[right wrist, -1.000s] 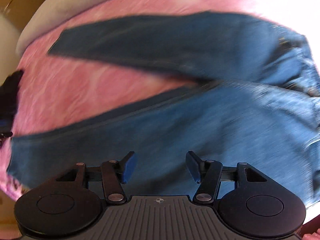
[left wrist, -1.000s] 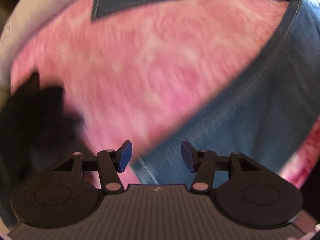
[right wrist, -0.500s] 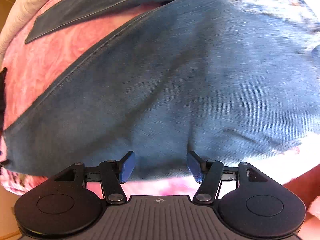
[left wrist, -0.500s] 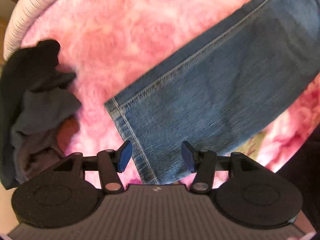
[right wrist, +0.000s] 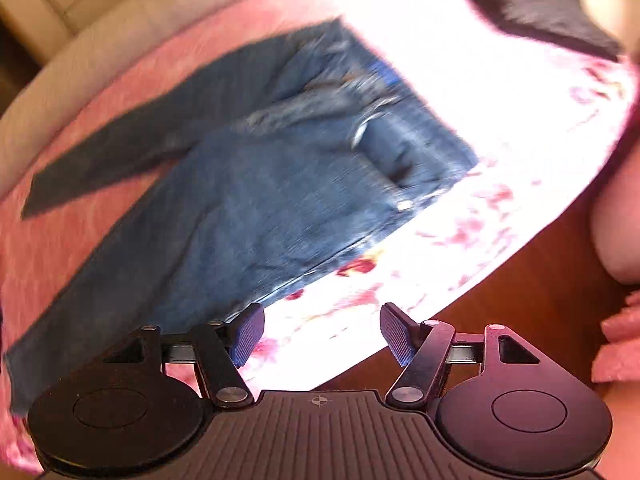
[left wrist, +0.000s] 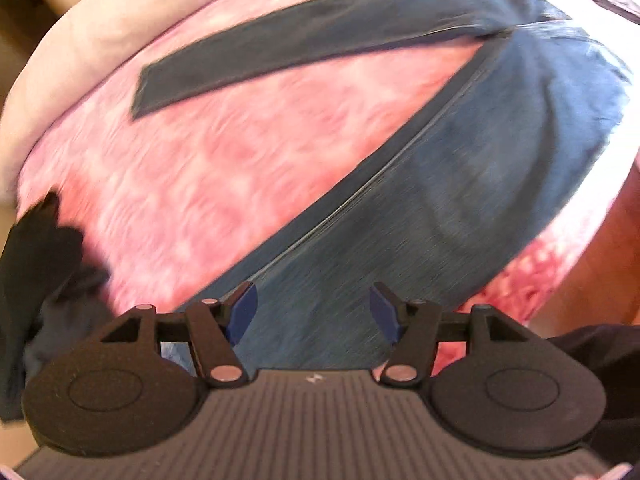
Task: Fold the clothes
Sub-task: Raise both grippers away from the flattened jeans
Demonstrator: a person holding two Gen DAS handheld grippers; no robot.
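Jeans lie spread on pink bedspread, legs splayed apart. Left gripper and right gripper hover above, jaws opening, nothing between them.

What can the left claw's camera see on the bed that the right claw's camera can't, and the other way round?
Only the left camera shows the crumpled dark clothes at the bed's left edge.

Only the right camera shows the jeans' waist and pocket area, a flat dark item at the far right, and the wooden floor beside the bed.

Both show the jeans lying spread on the pink blanket, legs apart. Both the left claw and the right claw are opening, with nothing between their pads.
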